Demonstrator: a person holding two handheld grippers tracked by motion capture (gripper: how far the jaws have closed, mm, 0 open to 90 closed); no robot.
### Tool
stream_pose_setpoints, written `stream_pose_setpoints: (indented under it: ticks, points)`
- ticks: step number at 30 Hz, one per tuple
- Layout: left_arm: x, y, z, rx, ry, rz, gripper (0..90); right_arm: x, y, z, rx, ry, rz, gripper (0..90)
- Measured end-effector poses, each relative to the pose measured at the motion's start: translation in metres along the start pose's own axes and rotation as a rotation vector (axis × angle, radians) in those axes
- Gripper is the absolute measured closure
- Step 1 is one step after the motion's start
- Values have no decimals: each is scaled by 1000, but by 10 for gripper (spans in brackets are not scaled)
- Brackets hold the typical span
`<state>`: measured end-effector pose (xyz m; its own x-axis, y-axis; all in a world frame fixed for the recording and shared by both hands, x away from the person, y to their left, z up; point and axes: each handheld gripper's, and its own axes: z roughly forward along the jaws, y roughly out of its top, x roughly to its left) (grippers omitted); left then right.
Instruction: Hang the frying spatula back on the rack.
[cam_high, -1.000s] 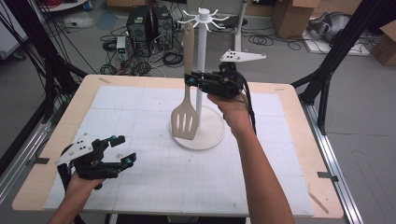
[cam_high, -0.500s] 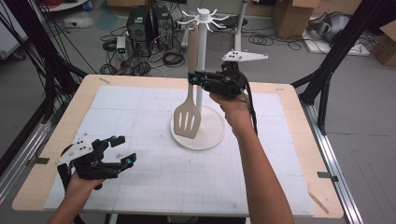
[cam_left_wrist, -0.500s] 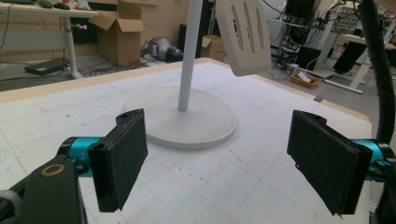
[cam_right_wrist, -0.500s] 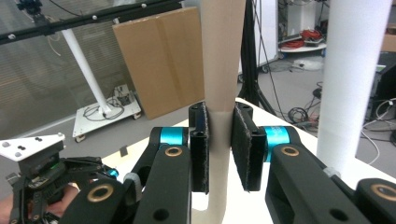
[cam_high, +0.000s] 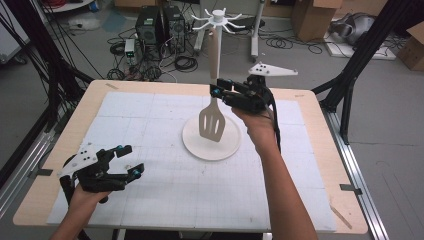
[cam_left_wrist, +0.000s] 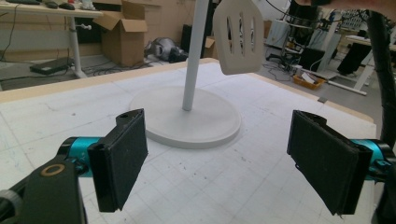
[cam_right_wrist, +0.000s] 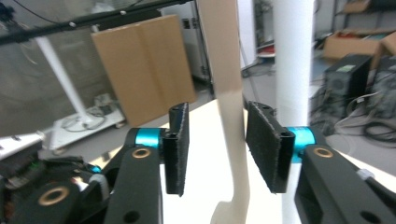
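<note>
Your right gripper (cam_high: 218, 90) – jaws just opened, pads clear of spatula (cam_high: 214, 120) handle between them. Spatula hangs upright beside rack pole (cam_high: 214, 55), blade over base. Left gripper (cam_high: 126, 160) open, empty – near left, well apart.

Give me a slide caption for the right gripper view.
Right gripper, jaws just opened, pads clear of the spatula handle between them, beside the rack pole.

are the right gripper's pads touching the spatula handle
Apart. The right gripper view shows the spatula handle between the right gripper's pads, with gaps on both sides.
</note>
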<state>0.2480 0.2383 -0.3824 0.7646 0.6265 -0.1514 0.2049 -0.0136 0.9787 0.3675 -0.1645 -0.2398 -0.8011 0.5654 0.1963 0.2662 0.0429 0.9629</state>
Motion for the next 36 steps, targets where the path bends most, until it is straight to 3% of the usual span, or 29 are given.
stream_pose_setpoints:
  ticks: [1, 2, 5, 7, 8, 10, 11, 14, 20, 22, 26, 31, 36]
  points:
    - [1, 0, -1, 2, 3, 3, 204, 0, 0, 0, 0, 0, 0, 573]
    - [1, 0, -1, 1, 5, 0, 204, 3, -7, -7, 3, -35, -30, 512]
    - [3, -1, -1, 3, 12, 0, 204, 7, -15, -15, 19, -74, -71, 466]
    - [3, -2, -1, 1, 17, -9, 204, 11, -25, -23, 37, -114, -113, 393]
    - [4, -2, -2, 2, 19, -10, 203, 15, -36, -31, 64, -151, -149, 305]
    - [5, -3, -2, 5, 25, -14, 203, 16, -42, -36, 75, -167, -161, 274]
    - [5, -3, -2, 6, 29, -13, 201, 19, -57, -47, 83, -199, -185, 210]
    - [6, -4, -2, 5, 38, -15, 196, 20, -73, -60, 75, -223, -202, 184]
    - [9, -6, 0, -4, 55, -1, 186, 15, -126, -104, 57, -260, -170, 164]
    - [10, -6, 0, -6, 57, 5, 186, 15, -146, -122, 66, -304, -145, 164]
    - [10, -6, 2, 2, 69, -5, 183, 18, -164, -139, 56, -339, -119, 164]
    - [8, -8, 1, 6, 78, -4, 185, 22, -184, -160, 87, -403, -86, 164]
    - [8, -8, 0, -1, 93, -5, 186, 23, -191, -175, 87, -439, -57, 164]
